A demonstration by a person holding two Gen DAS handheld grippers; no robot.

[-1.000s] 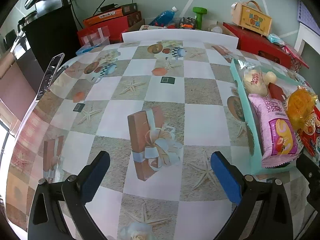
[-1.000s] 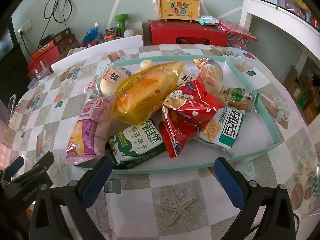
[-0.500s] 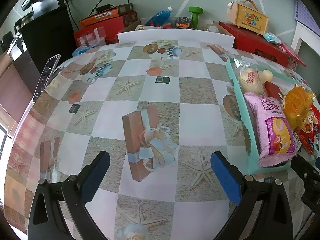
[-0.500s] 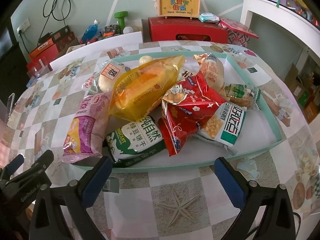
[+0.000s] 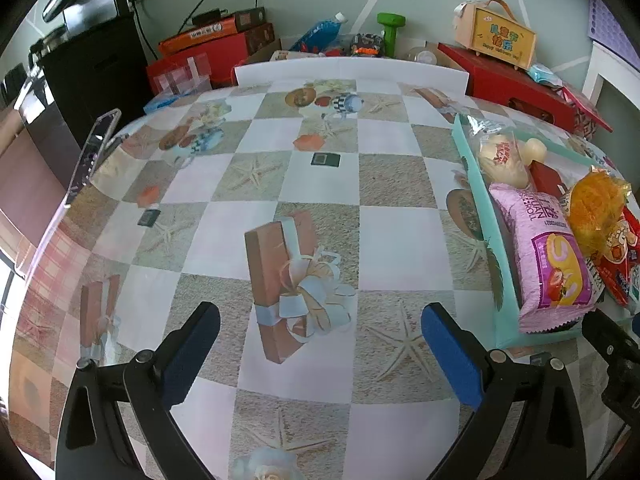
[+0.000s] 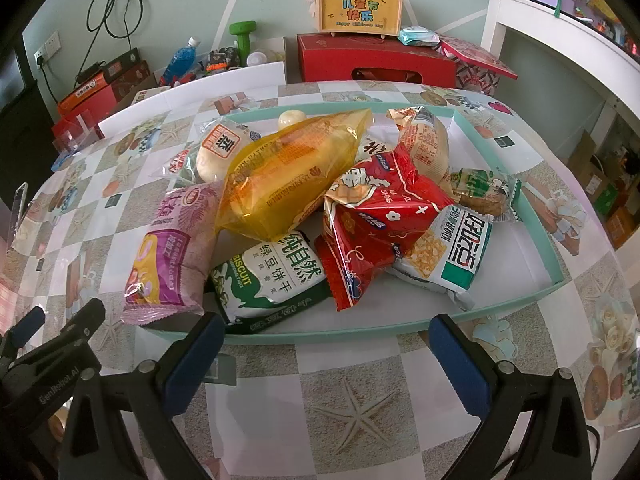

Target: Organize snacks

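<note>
Snacks lay heaped in the teal tray [image 6: 516,304] on the checkered surface [image 5: 392,236]: green-white pack [image 6: 272,276] marked "BISCUIT", pink pack [image 6: 172,256], yellow bag [image 6: 288,176], red bag [image 6: 384,216]. Your right claw [image 6: 326,356] and left claw [image 5: 320,344] both gaped, holding nothing. Behind, a box [image 6: 360,8] read "Happy Children's Day".

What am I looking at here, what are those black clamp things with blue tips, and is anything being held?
These are two hand-held grabbing tools, each carrying its own wide-angle camera. One picture looks along the left gripper, the other along the right gripper. Both have their blue-padded jaws wide open, holding nothing. They hover over a table with a checkered seaside-print cloth. On it sits a shallow mint-green tray piled with snacks: a pink crinkly packet, a clear yellow bread bag, a red foil pouch and a green-and-white biscuit pack.
</note>
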